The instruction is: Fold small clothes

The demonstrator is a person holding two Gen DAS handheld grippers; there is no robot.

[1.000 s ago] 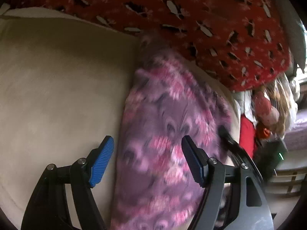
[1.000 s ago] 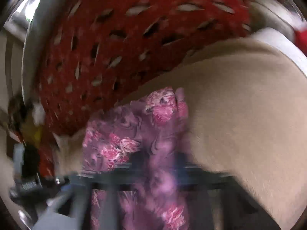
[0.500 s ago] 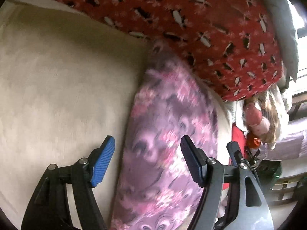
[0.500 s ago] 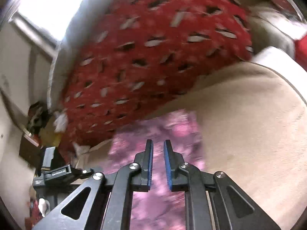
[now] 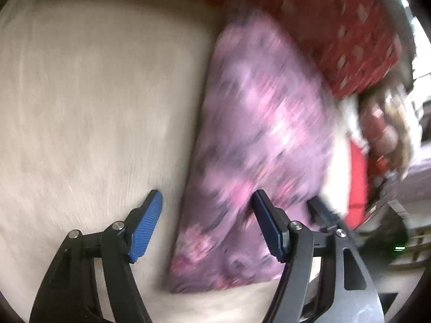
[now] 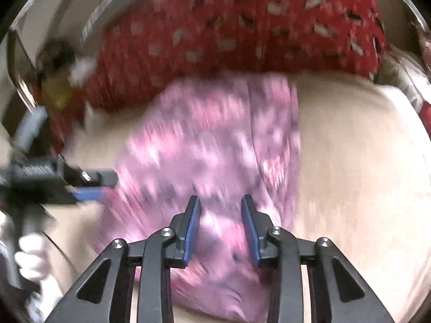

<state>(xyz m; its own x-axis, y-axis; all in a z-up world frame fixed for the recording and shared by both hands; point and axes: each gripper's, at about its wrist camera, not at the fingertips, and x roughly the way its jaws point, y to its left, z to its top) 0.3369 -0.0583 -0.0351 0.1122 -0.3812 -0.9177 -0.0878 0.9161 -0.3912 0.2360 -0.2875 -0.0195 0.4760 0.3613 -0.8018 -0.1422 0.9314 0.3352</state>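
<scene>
Beige plush bed cover [image 5: 94,102] fills both blurred views, with a red patterned blanket [image 6: 242,27] behind. On the bed cover lies a folded purple and pink floral garment [image 5: 258,145]. Left hand-held gripper [image 5: 207,218] hangs above its edge, jaws wide apart, holding nothing. Right hand-held gripper [image 6: 221,223] has just been opening over the garment, gripping nothing.

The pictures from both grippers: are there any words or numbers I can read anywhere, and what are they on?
None can be read.
Left gripper, seen from the right wrist: a pale label on its black body, too blurred to read.
Red blanket: only pale and dark shapes, no letters.
Purple flowered garment: pattern only, no label showing.
Green light at the far right of the left view: a glow, no sign.
</scene>
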